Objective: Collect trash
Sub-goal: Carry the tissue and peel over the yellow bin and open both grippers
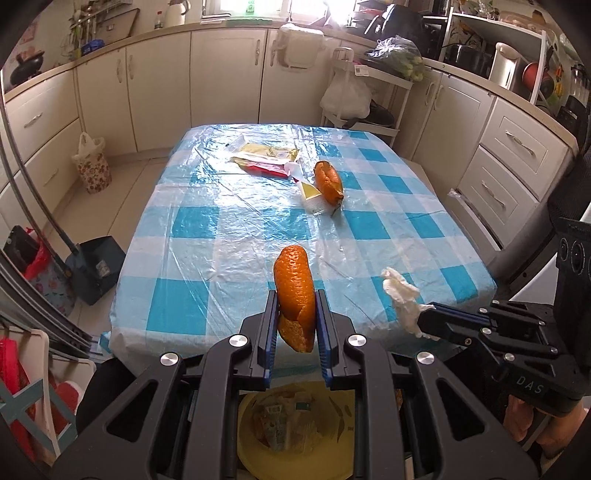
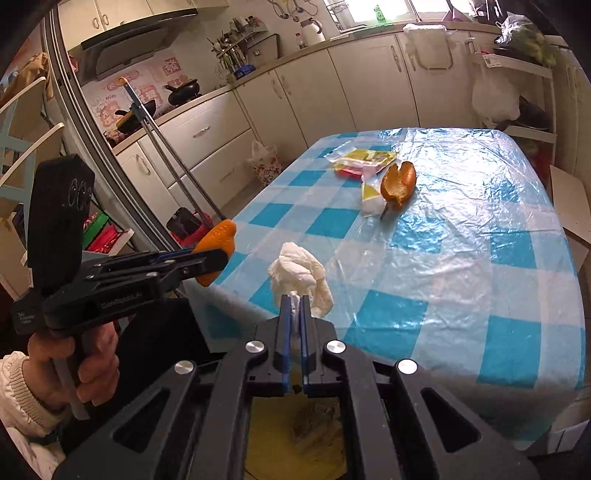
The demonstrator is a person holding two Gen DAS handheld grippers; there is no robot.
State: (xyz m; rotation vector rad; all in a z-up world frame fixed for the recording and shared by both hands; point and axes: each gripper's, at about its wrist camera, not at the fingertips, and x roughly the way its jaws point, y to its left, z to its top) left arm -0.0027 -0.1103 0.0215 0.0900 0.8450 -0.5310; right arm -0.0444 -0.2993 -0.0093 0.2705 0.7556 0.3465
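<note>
Left gripper (image 1: 295, 295) clamps an orange peel (image 1: 294, 291), right gripper (image 2: 294, 299) a tissue (image 2: 299, 275), both above the table's near edge (image 1: 258, 339).

A: Daylight floods in from the window (image 1: 251, 7), blown out white, and glares off the tablecloth (image 1: 258, 206).

B: Fisheye bends the edges; corners go black, and focus stays sharp.

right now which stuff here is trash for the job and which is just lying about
Belongs to the job:
- orange peel in the left gripper
- crumpled tissue in the right gripper
- second orange peel on the table
- wrappers
- yellow bin below

Just lying about:
- dustpan
- floral bag
- kettle
</note>
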